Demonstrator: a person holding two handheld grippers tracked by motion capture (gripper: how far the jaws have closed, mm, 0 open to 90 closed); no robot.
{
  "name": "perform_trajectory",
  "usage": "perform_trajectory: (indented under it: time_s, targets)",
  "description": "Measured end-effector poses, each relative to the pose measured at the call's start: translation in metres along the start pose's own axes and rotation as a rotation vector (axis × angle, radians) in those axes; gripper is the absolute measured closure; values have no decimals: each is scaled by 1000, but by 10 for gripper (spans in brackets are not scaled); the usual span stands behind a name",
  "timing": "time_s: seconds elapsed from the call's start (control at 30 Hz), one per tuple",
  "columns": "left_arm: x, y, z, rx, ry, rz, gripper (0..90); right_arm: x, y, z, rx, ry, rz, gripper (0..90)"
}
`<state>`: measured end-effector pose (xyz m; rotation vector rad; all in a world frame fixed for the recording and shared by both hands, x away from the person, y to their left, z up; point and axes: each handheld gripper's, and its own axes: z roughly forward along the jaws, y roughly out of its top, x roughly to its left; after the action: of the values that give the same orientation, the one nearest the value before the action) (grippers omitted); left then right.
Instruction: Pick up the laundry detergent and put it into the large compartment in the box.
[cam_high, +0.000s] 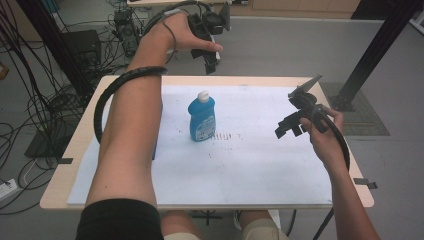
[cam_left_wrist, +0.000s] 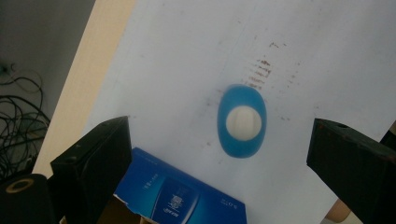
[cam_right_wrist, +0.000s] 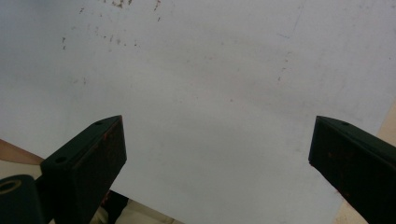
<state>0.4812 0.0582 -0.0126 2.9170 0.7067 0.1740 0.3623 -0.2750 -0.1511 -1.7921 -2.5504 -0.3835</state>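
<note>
Person: seated at the near edge of the table, forearms coming up from the bottom of the high view, a dark sleeve at lower left.

White sheet: covers most of the table top, with small brownish marks near its middle.

Table: pale wood, its border showing around the sheet.

Right gripper: held in the person's right hand at the right of the high view, raised above the sheet and well apart from the bottle. In the right gripper view its jaws stand spread wide, with bare white sheet between them.

Blue box: lies flat on the sheet at the bottom centre of the left gripper view, one end flap open. In the high view a thin blue strip of it shows beside the left forearm, at left of centre.

Blue bottle: stands upright near the middle of the sheet, white cap on top, a label on its front. It is free of both grippers. In the left gripper view it is seen from straight above, a blue oval with the white cap at its centre, near the box but not touching it.

Left gripper: held high at the top centre of the high view, beyond the far edge of the table and above the bottle's level. In its own view the jaws are spread wide and hold nothing.

Floor: grey, with cables at upper left and a black frame post at upper right.
</note>
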Motion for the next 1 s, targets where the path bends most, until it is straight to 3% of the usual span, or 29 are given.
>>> perform_trajectory:
  time_s: [0.5, 1.0]
  targets:
    - [2, 3, 13, 21, -31, 10, 70, -1, -1, 0, 1, 1, 3, 42]
    - [3, 5, 44, 49, -88, 22, 69, 0, -4, -2, -1, -2, 9, 41]
